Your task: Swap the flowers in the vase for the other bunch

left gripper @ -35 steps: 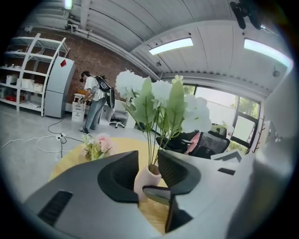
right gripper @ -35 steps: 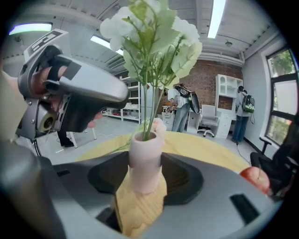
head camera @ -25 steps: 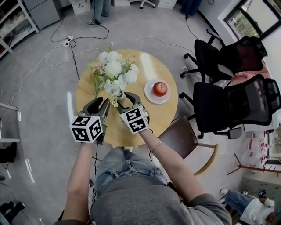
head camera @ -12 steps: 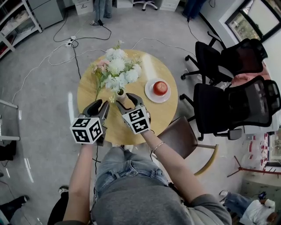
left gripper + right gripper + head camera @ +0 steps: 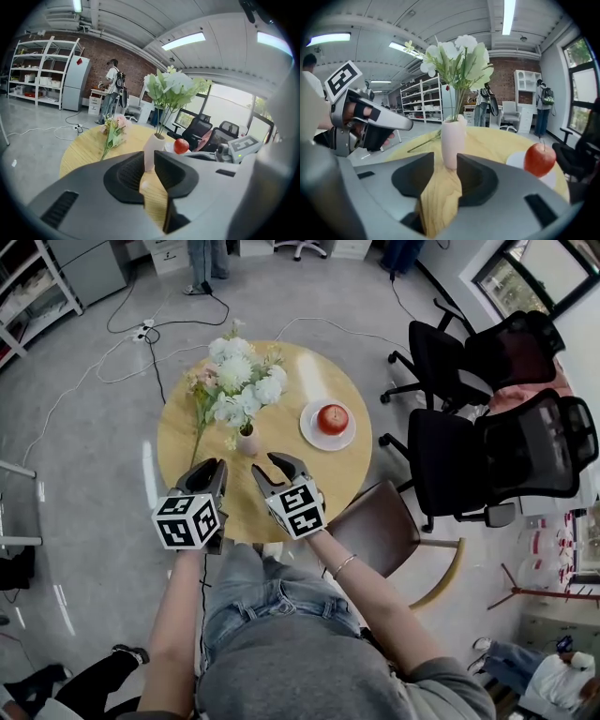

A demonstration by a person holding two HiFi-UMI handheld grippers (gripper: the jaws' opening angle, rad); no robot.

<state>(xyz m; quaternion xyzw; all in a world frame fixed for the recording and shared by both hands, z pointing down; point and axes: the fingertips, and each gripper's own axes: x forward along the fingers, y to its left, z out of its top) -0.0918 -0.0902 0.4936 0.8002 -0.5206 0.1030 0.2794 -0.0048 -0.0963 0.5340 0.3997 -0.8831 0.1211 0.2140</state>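
1. Just ahead of both tongs, the pale vase (image 5: 247, 441) stands upright on the round wooden counter (image 5: 291, 498), apart from either pair and closer to the right one.
2. White flowers (image 5: 239, 381) fill the vase, their green stems rising from its mouth and the blooms spreading beyond it, away from the tongs.
3. Ahead and to the left of the left tongs (image 5: 210, 468), the other bunch (image 5: 199, 399), pinkish with a long green stem, lies flat on the counter beside the vase.
4. Those left tongs are released and closing, with only a narrow gap. Nothing sits between the pads; the vase shows beyond the gap.
5. Likewise the right tongs (image 5: 272, 465) are released and closing, with a wider gap. Bare counter lies between the jaws, and the vase stands past their tips.
6. Ahead and to the right of the right tongs, a red apple (image 5: 332, 417) rests on a white plate (image 5: 309, 432).
7. Black office chairs (image 5: 487, 456) stand off to the right of the counter.
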